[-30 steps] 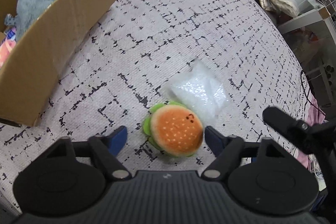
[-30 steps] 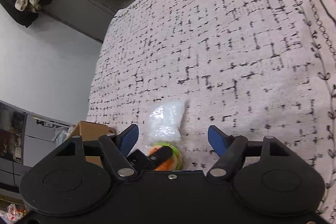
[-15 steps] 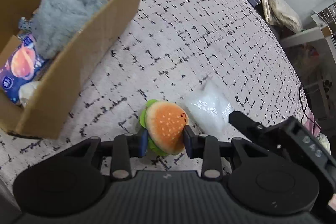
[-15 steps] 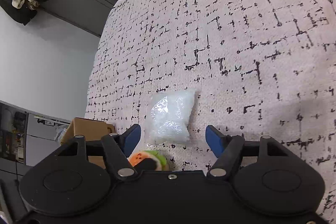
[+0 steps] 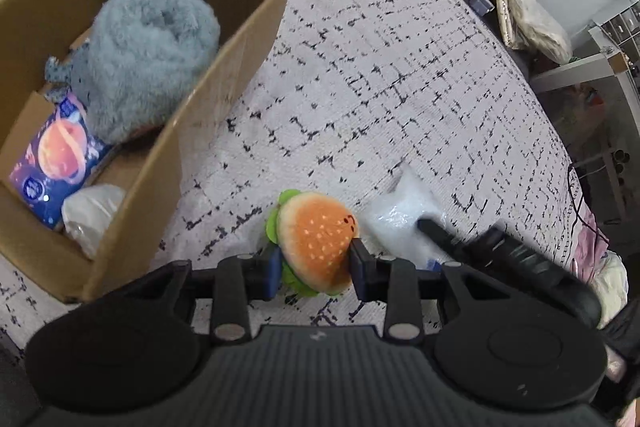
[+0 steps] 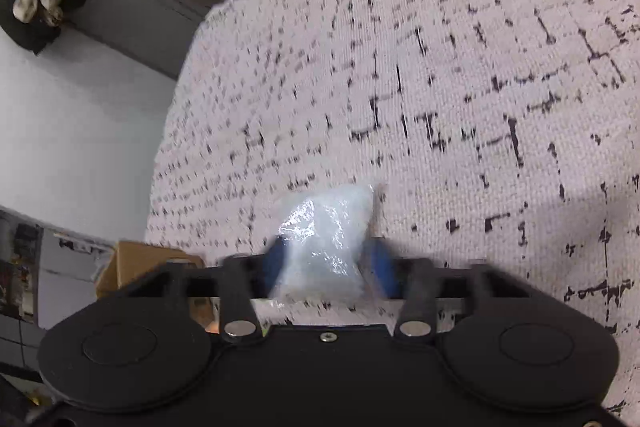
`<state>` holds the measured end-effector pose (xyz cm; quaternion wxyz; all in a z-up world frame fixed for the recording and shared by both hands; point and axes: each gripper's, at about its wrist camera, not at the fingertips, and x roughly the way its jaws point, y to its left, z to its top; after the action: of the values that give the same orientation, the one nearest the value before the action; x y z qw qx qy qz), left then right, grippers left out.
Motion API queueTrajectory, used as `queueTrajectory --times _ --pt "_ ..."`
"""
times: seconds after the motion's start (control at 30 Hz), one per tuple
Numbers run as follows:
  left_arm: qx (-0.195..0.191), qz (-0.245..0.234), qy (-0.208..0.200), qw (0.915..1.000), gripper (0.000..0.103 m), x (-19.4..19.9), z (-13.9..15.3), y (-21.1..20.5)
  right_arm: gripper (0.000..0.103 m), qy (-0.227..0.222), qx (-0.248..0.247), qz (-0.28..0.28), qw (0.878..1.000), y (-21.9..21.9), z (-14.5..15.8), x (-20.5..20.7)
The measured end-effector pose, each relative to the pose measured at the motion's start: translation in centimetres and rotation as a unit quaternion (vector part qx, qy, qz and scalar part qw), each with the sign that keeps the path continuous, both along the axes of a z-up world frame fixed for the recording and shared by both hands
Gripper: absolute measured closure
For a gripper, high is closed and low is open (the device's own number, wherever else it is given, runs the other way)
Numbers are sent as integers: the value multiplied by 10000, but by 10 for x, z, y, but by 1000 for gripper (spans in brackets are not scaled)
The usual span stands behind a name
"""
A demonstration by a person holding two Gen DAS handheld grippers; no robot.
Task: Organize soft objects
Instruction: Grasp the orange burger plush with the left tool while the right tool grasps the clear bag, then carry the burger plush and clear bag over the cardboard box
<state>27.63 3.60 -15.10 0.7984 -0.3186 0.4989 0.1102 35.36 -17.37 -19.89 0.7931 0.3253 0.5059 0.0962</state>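
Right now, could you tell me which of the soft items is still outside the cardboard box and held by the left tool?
The burger plush, orange with green edging, pinched in the left tool; the clear white bag sits between the right tool's fingers.

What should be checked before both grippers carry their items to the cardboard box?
1. Left gripper clamped on the burger plush: ok, pads press both its sides.
2. Right gripper around the clear plastic bag: jaws have just been closing with the bag between them; firm grip cannot tell, picture blurred.
3. Cardboard box open on top: ok.
4. Free room in the box beside the grey fluffy item: cannot tell.
5. Bag free of the left gripper: ok, it lies beside it.
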Motion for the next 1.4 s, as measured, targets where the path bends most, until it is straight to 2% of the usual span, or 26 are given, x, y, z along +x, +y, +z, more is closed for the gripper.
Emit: queueTrajectory --times 0.07,0.17,0.33,0.5,0.83,1.17,1.4 --pt "34 -6 -13 10000 69 1 2 0 79 -23 -65 -14 10000 2 2 -4" --pt "67 6 -90 9999 69 -1 7 0 82 -165 -332 114 9992 7 16 -9" --pt "133 55 -200 9997 69 -8 20 -1 85 -322 -181 197 9991 5 32 -20" --pt "281 58 -410 9987 69 -17 40 -3 86 -856 -12 284 9959 3 60 -30" --pt "565 52 -854 9947 69 -37 83 -5 86 -1283 25 422 9908 -17 110 -59" --pt "716 -39 -1255 9895 69 -57 123 -5 86 -1723 59 522 9836 -24 134 -74" --pt "814 -28 -1450 9861 69 -71 151 12 86 -1908 93 546 9801 -20 146 -83"
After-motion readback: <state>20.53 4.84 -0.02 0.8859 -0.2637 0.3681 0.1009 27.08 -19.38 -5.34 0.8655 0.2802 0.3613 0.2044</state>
